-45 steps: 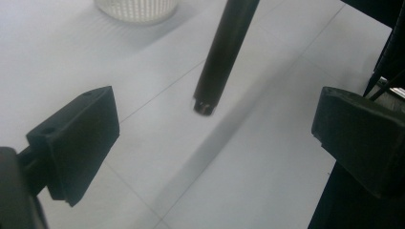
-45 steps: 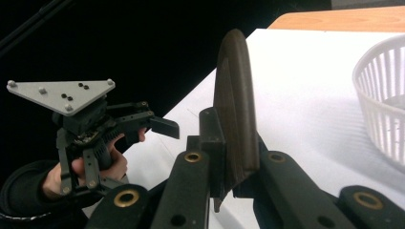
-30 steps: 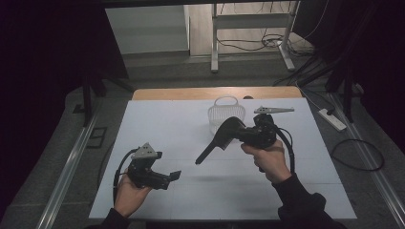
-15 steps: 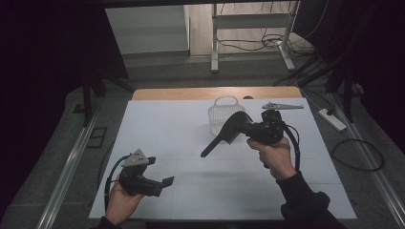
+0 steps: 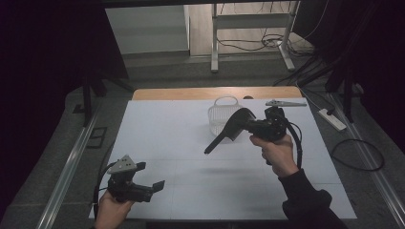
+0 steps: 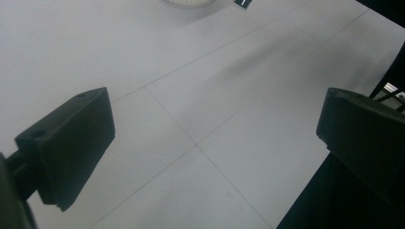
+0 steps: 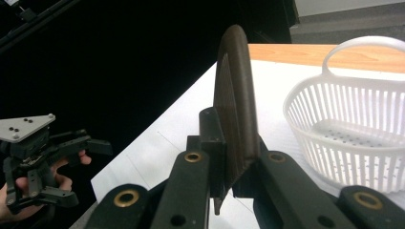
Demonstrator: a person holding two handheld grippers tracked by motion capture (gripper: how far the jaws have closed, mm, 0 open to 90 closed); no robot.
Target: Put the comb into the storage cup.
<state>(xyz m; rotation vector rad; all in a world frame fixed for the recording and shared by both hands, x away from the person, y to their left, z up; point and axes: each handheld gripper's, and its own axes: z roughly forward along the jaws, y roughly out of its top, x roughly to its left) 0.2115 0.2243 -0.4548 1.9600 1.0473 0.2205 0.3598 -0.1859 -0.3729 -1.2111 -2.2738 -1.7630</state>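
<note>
From the high view, a white sheet covers the table [image 5: 167, 129], and a white plastic basket [image 5: 220, 114] stands on it toward the far edge. The right gripper [image 5: 255, 127], held above the sheet just on the near side of the basket, clamps a dark slotted spatula [image 5: 229, 131] by its broad head. The spatula's long axis runs slantwise, its handle pointing down and away from the basket toward the person's left, the tip clear of the sheet. The left gripper [image 5: 155, 187] sits well apart from the basket, at the near left corner of the table, its jaws spread with nothing between them.

In the left gripper view, the two black jaws stand wide apart over bare white sheet; the basket's rim [image 6: 188, 3] peeks in at the top edge.

In the right gripper view, the jaws pinch the spatula's head [image 7: 234, 119], which rises edge-on, with the basket [image 7: 353, 129] just beside it.
</note>
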